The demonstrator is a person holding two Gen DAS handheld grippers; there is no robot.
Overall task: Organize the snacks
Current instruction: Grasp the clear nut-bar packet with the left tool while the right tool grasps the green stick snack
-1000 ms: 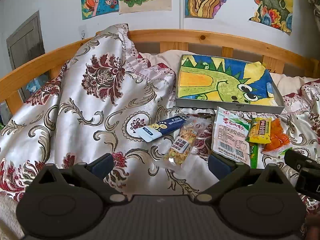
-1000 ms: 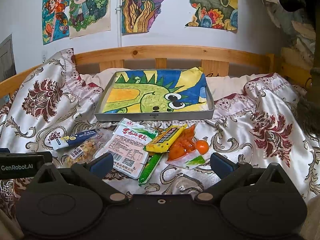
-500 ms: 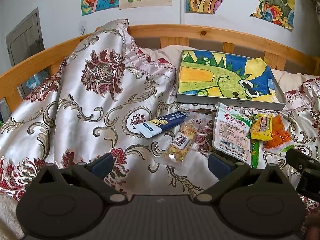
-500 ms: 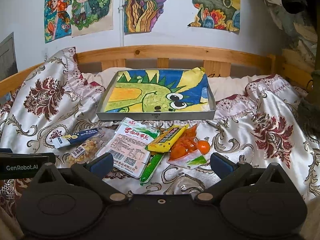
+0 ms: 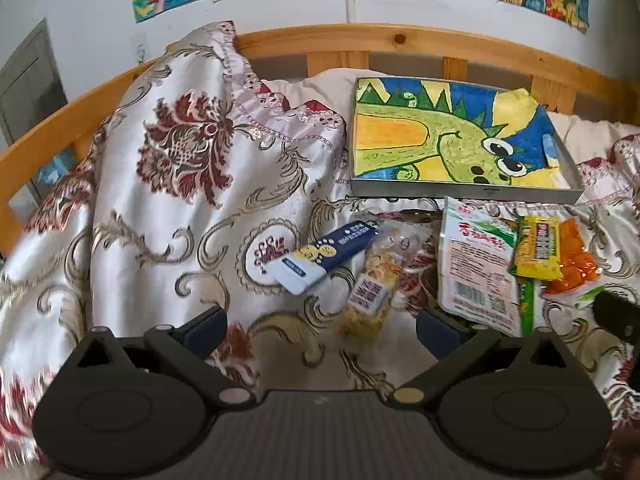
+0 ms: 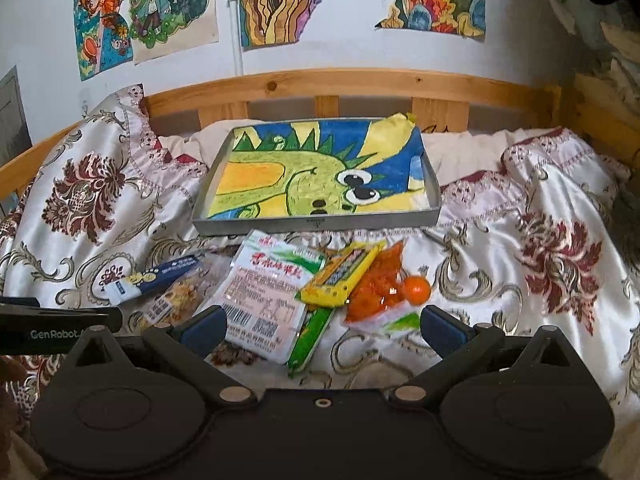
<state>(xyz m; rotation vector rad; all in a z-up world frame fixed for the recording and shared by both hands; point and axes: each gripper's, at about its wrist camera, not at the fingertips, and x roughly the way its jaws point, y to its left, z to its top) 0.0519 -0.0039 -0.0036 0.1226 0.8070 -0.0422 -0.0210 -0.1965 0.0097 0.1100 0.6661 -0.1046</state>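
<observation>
A: What is sitting nearest in the left wrist view?
B: The left gripper (image 5: 320, 326) is hanging spread and empty, low centre, over a clear nut packet (image 5: 370, 286) and a navy wrapper (image 5: 324, 256).
A: And the right wrist view?
B: The right gripper (image 6: 320, 330) is also gaping, holding nothing, above the white pouch (image 6: 266, 294), yellow bar (image 6: 340, 274) and orange packet (image 6: 384, 290); only here is a loose orange ball (image 6: 416, 290) showing.
A: Farther back?
B: The dinosaur tray (image 6: 316, 224) is lying mid-frame on the floral quilt (image 6: 540, 256), before the wooden rail (image 6: 360, 84)
</observation>
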